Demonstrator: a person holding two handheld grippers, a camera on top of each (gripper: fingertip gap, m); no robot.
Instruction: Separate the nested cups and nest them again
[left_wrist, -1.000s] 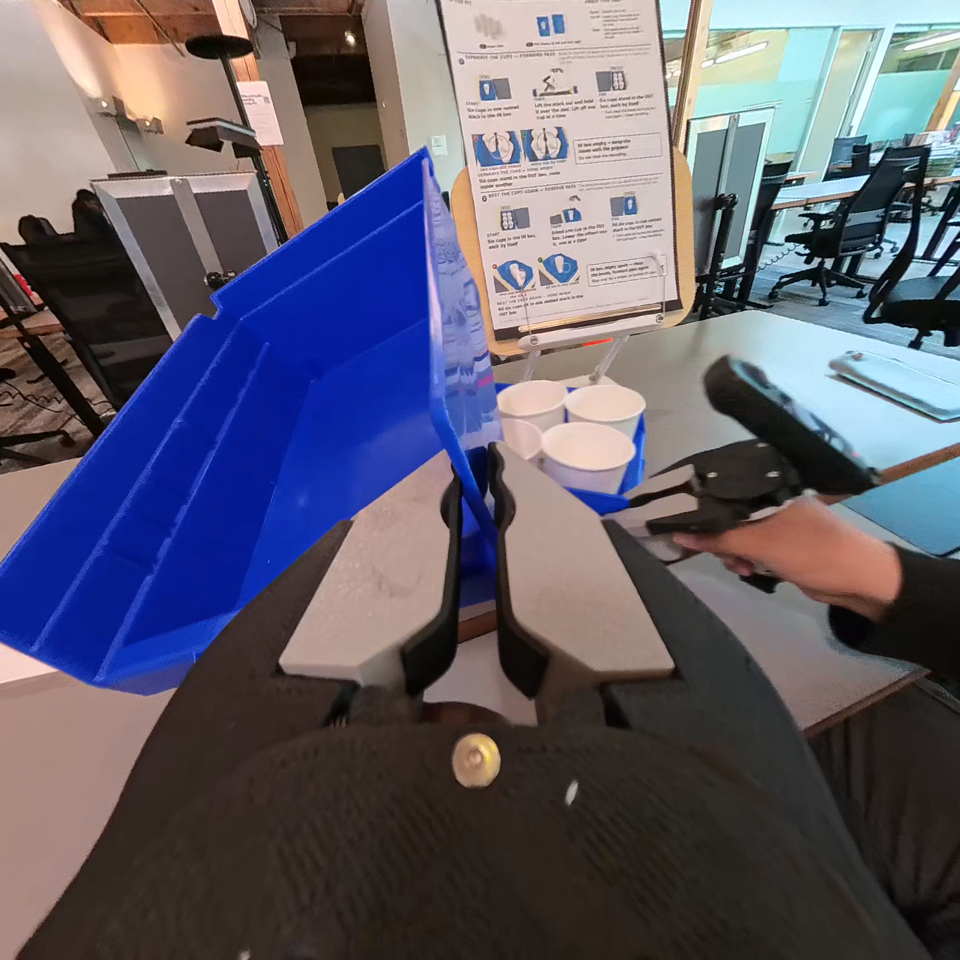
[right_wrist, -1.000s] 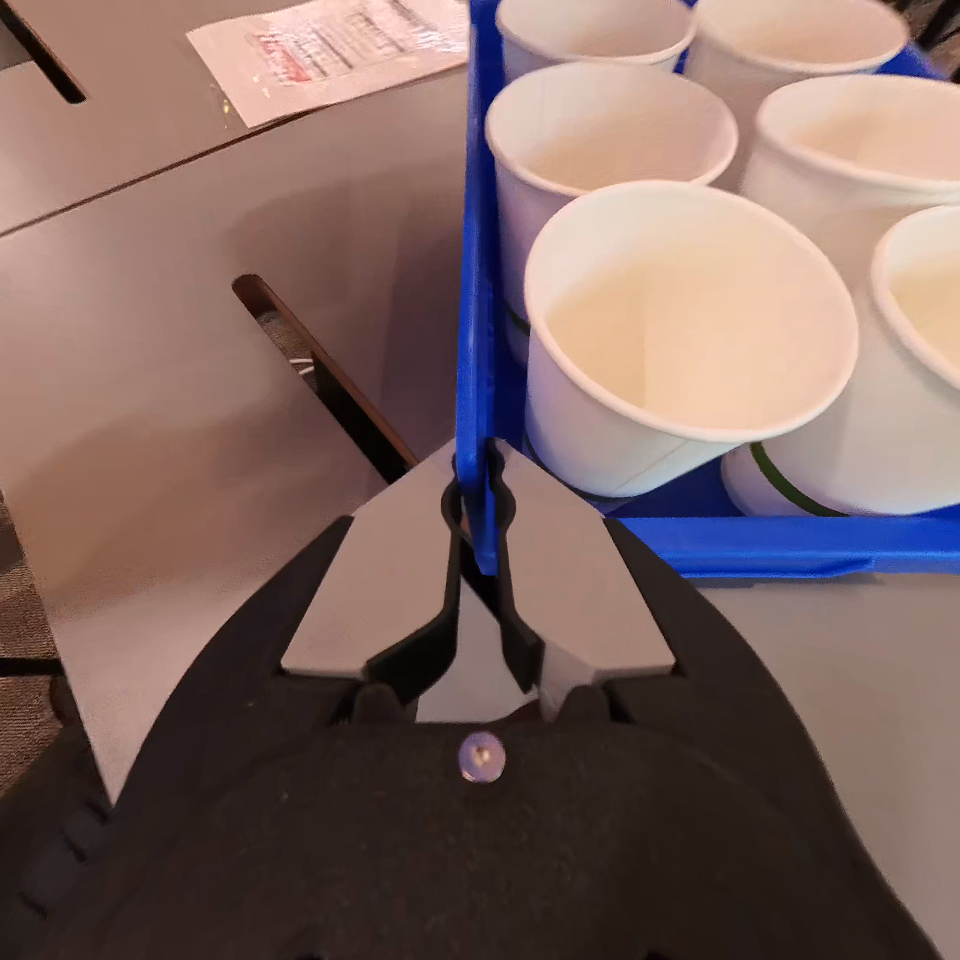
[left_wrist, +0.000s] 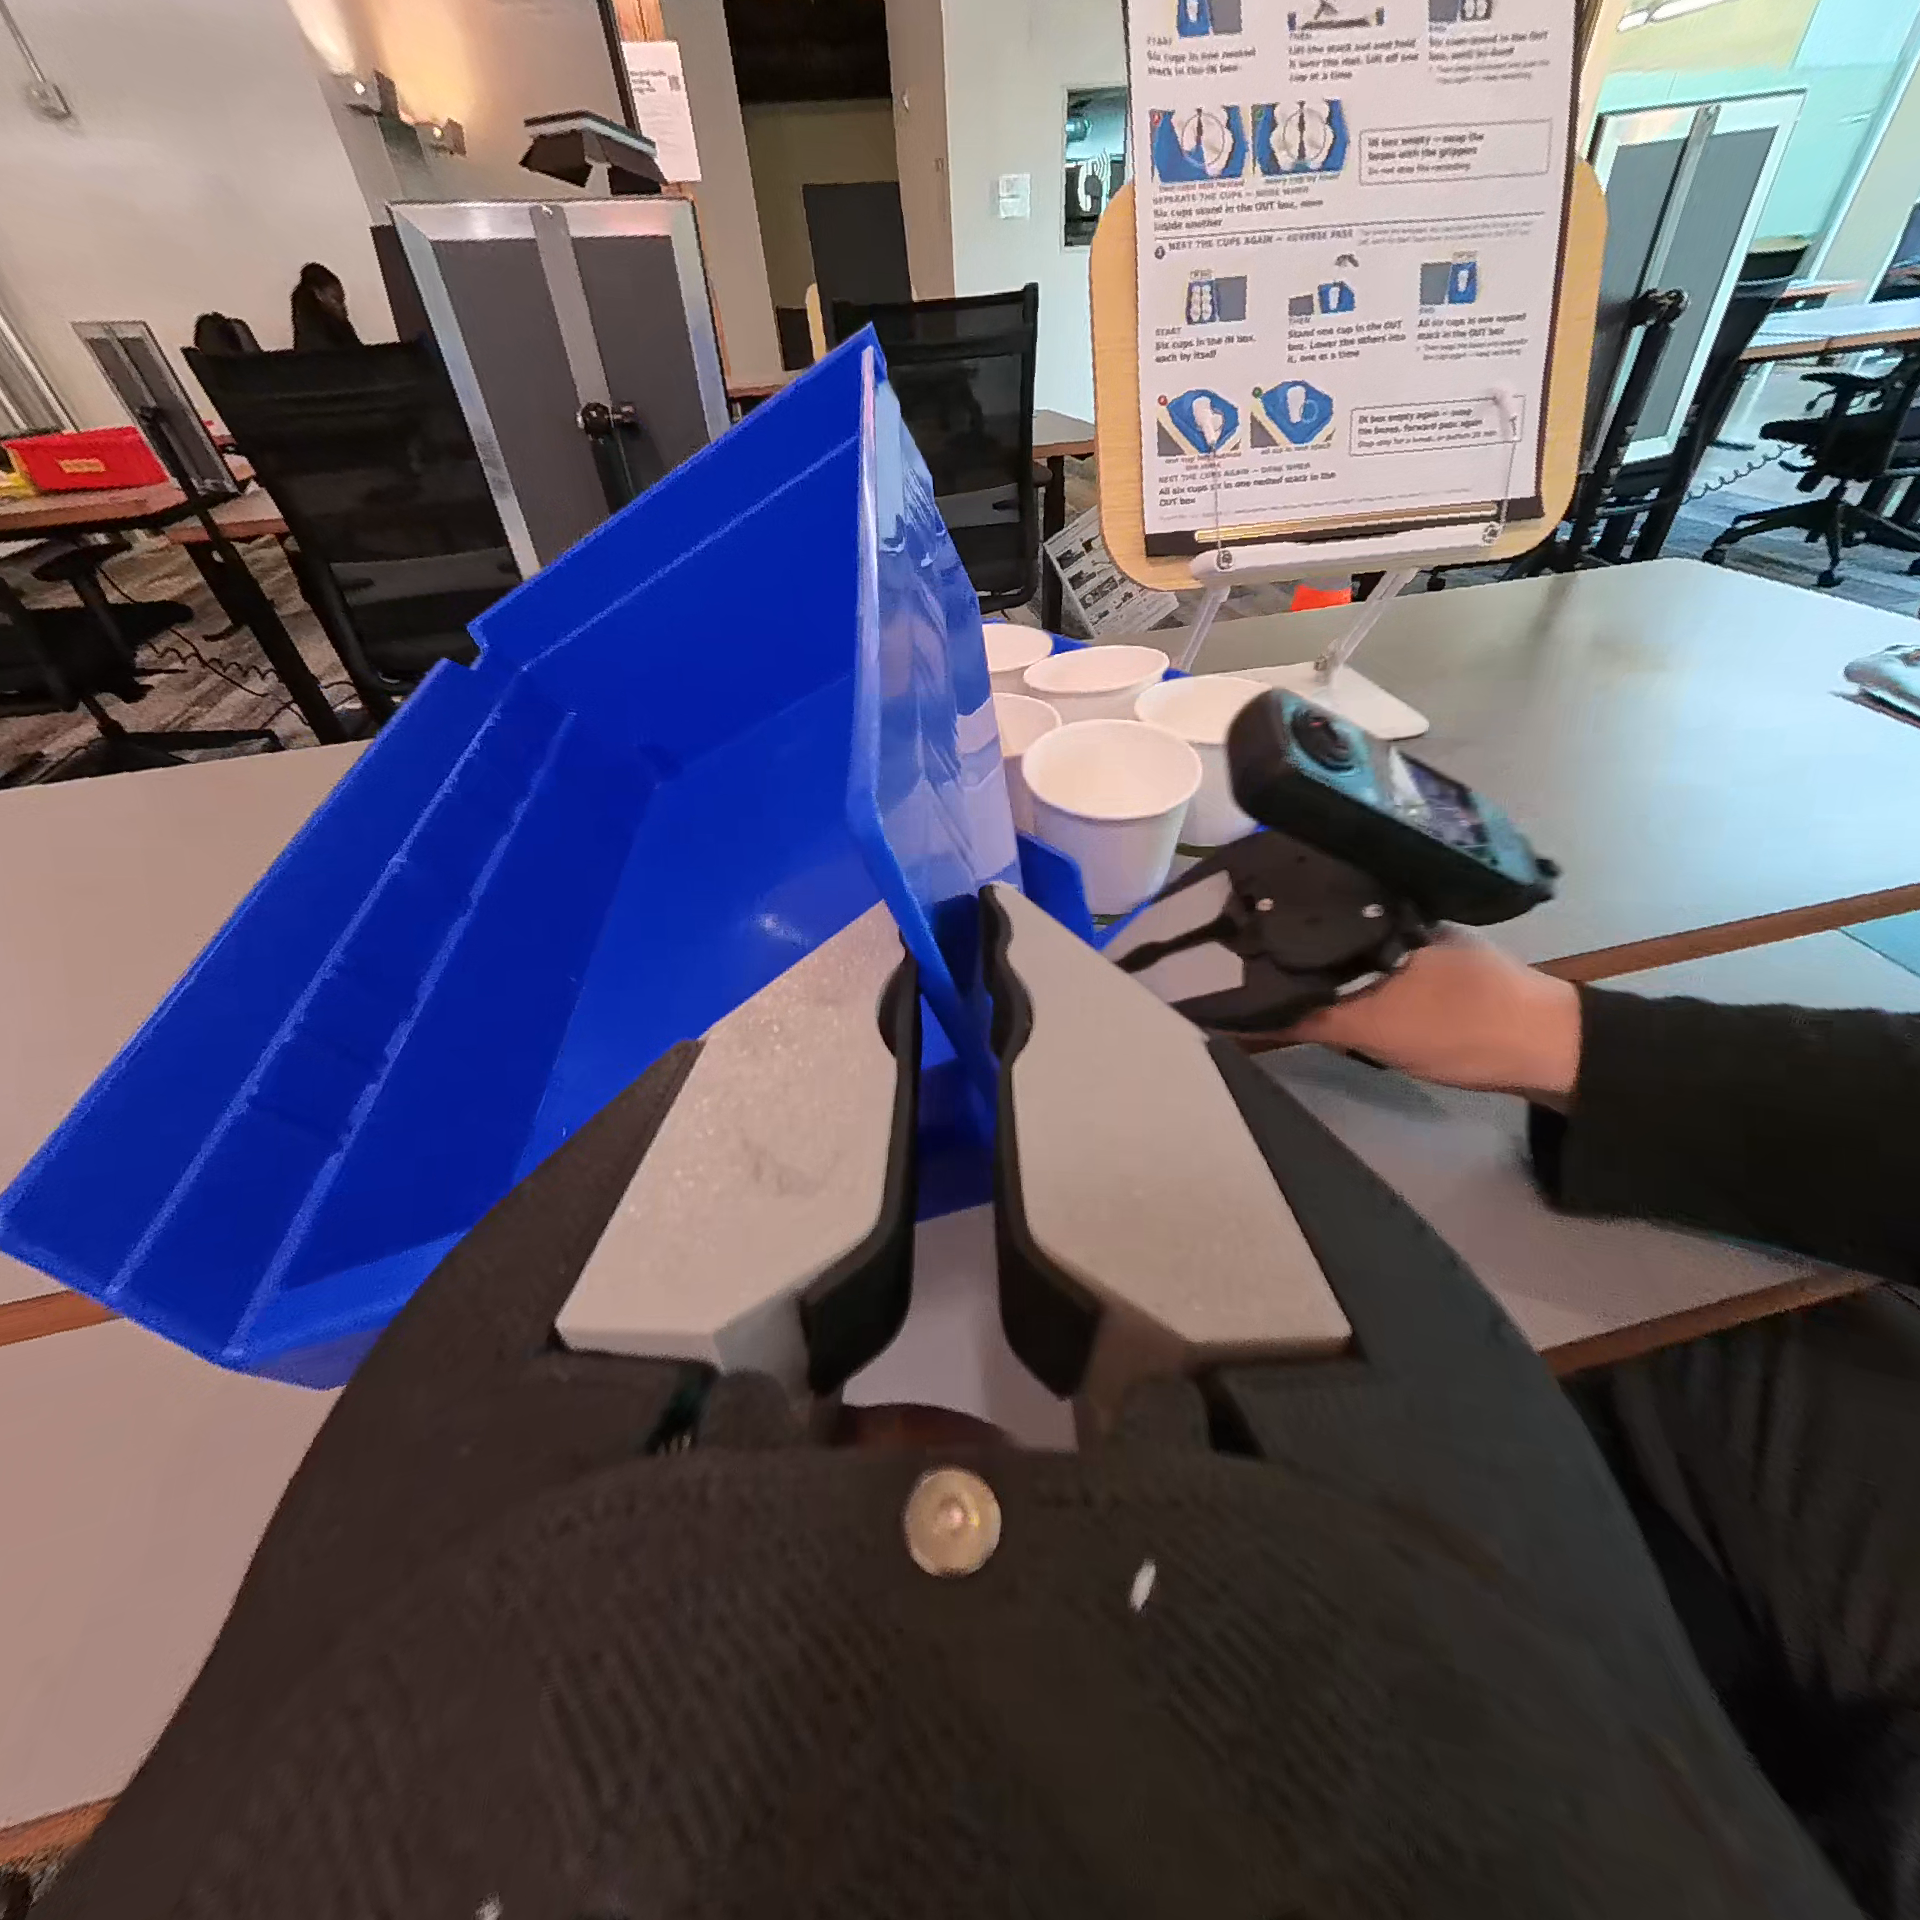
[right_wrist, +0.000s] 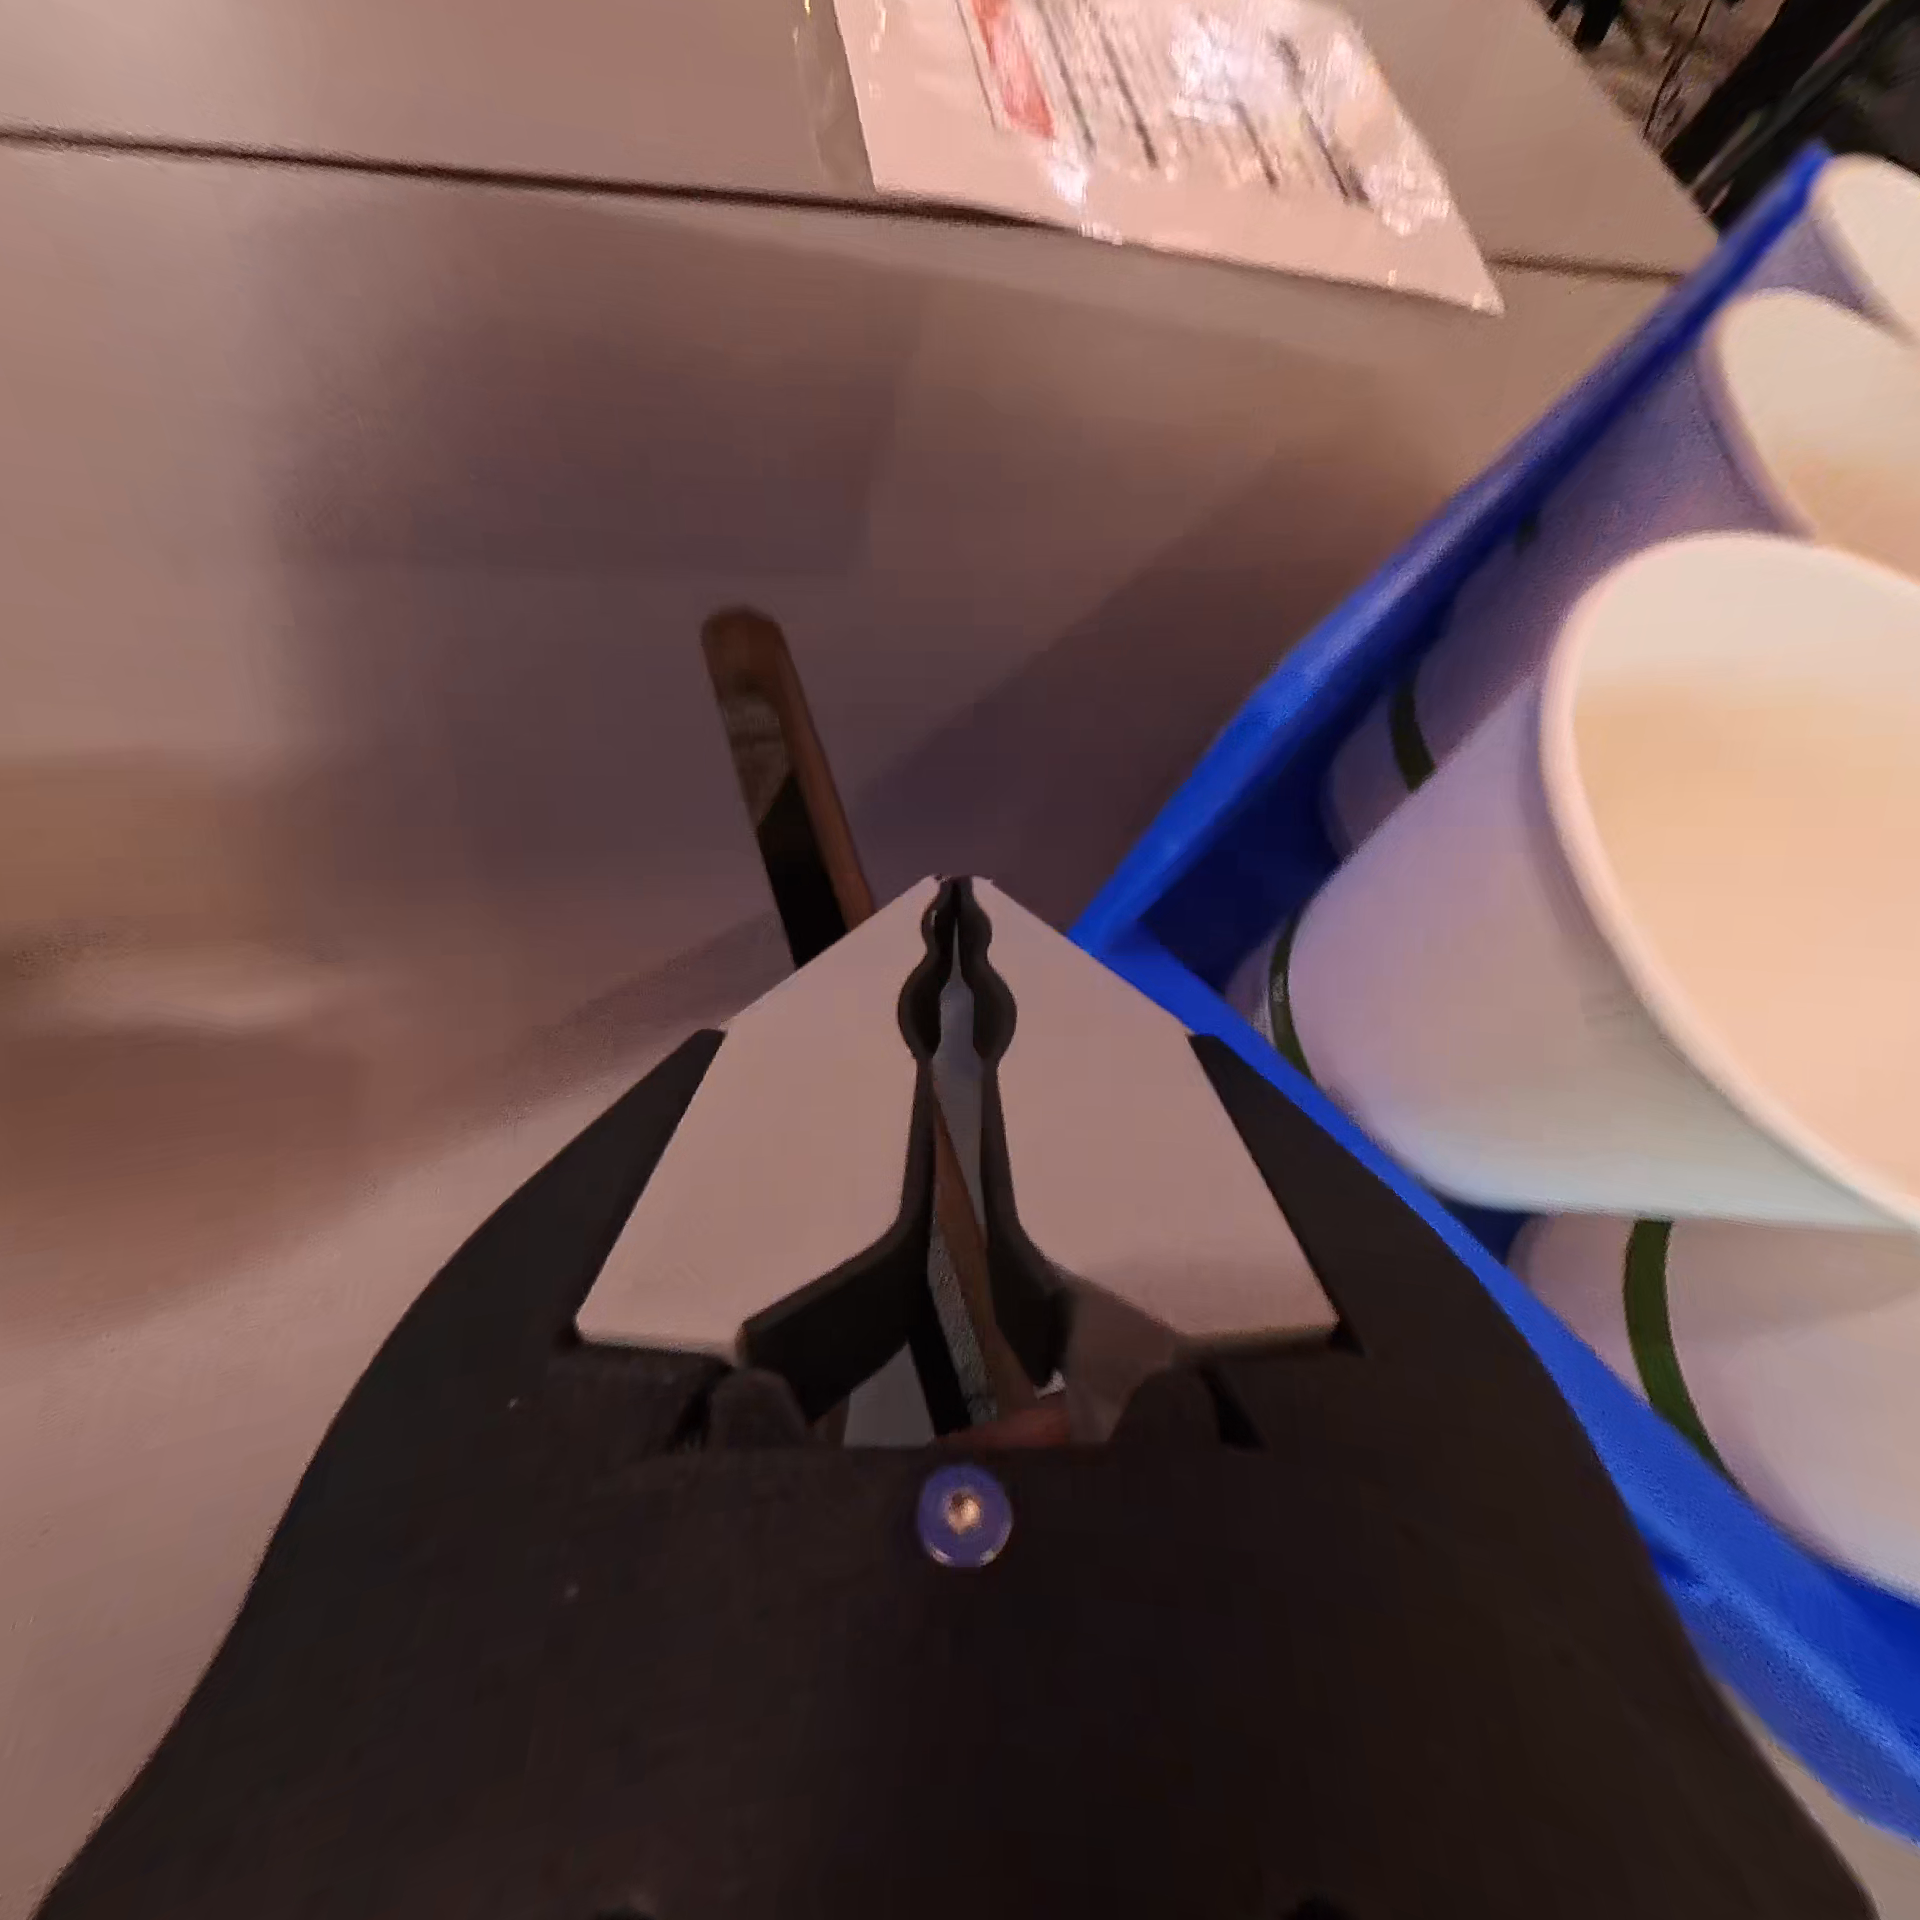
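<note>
In the blue bin (left_wrist: 1049, 883) behind your right gripper (right_wrist: 958, 883), the white cups (left_wrist: 1110, 805) are standing apart, ready for nesting. Your left gripper (left_wrist: 951, 940) is pinching the empty bin's (left_wrist: 499, 977) wall, tilting it clear, I'd guess. The right one is sitting clenched on nothing beside the bin. The instruction sheet (left_wrist: 1345, 249) is propped behind; I'm leaving its words unread.

Two blue bins (left_wrist: 499, 966) (right_wrist: 1226, 862); five white cups (left_wrist: 1110, 800) visible; two grippers (left_wrist: 951, 961) (right_wrist: 958, 883); one instruction board (left_wrist: 1340, 260).
</note>
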